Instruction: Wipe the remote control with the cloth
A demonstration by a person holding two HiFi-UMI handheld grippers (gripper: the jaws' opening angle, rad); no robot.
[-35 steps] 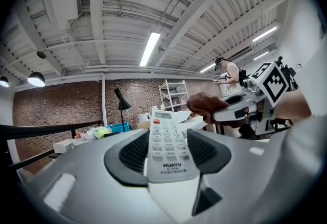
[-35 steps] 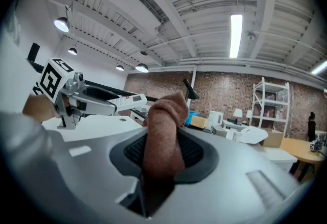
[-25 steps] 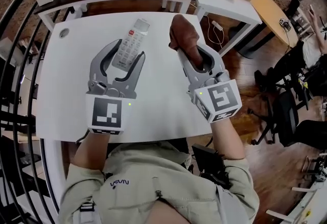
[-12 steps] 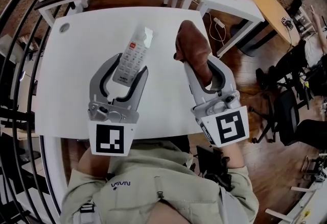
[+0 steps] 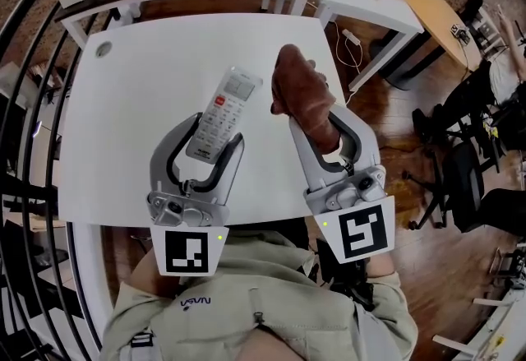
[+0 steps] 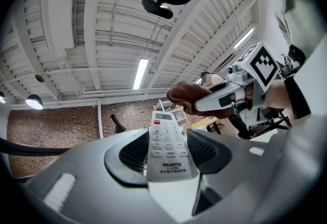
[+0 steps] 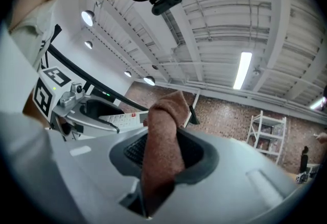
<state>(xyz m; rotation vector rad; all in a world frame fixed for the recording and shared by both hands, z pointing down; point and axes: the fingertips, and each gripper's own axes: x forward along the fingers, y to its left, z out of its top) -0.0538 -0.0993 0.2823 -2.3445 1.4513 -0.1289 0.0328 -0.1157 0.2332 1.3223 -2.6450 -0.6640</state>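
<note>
Now both grippers are loaded, held over the white table (image 5: 123,104).
The left gripper (image 5: 216,131) is clamped on the lower end of the remote (image 5: 225,108), which lies buttons up with its top slanting towards the right. The right gripper (image 5: 316,117) is clamped on the brown cloth (image 5: 300,92), which bunches out past the jaws, just beside the remote's top; whether they touch cannot be told.

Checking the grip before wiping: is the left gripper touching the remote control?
Touching. The left gripper view shows the remote control wedged between the ribbed pads of the left gripper, each pressing a long edge.
</note>
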